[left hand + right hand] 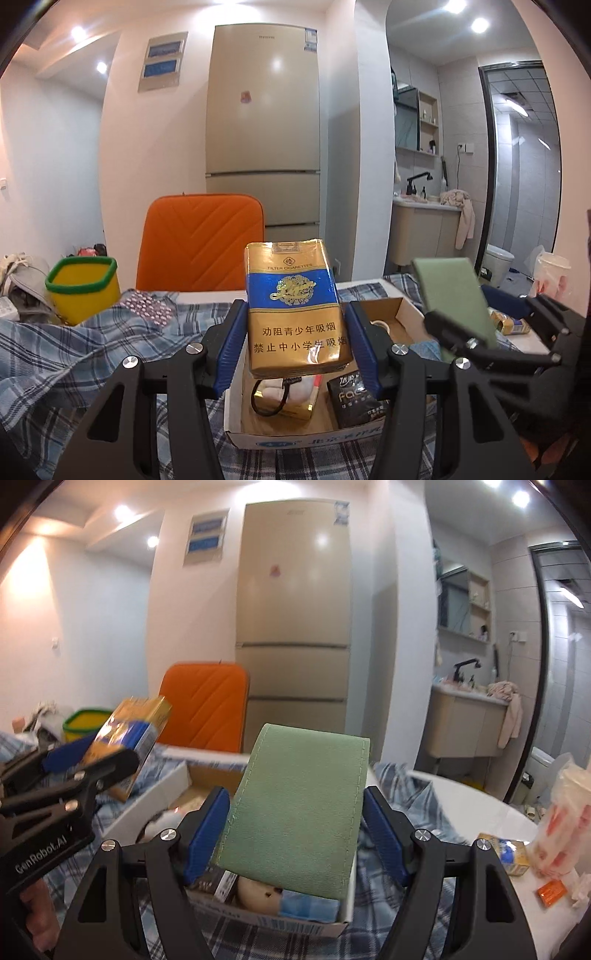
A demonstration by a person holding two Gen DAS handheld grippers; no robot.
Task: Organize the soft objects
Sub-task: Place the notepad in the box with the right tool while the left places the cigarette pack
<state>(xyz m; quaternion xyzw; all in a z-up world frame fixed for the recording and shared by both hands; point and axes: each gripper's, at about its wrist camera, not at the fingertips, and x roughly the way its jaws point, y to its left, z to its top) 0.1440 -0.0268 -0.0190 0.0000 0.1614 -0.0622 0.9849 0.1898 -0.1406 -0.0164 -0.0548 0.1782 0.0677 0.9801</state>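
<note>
Box below both tools; orange chair, fridge behind.

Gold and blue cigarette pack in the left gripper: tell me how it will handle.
The cigarette pack is probably light and squashable: its wrapper looks wrinkled near the bottom. The glossy film may be slippery between the left gripper pads. Likely a soft pack, so squeeze gently.

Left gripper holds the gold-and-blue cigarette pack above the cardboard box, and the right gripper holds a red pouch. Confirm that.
Not quite: the pouch in the right gripper is green, as the right wrist view shows. The left gripper does hold the cigarette pack above the cardboard box.
</note>
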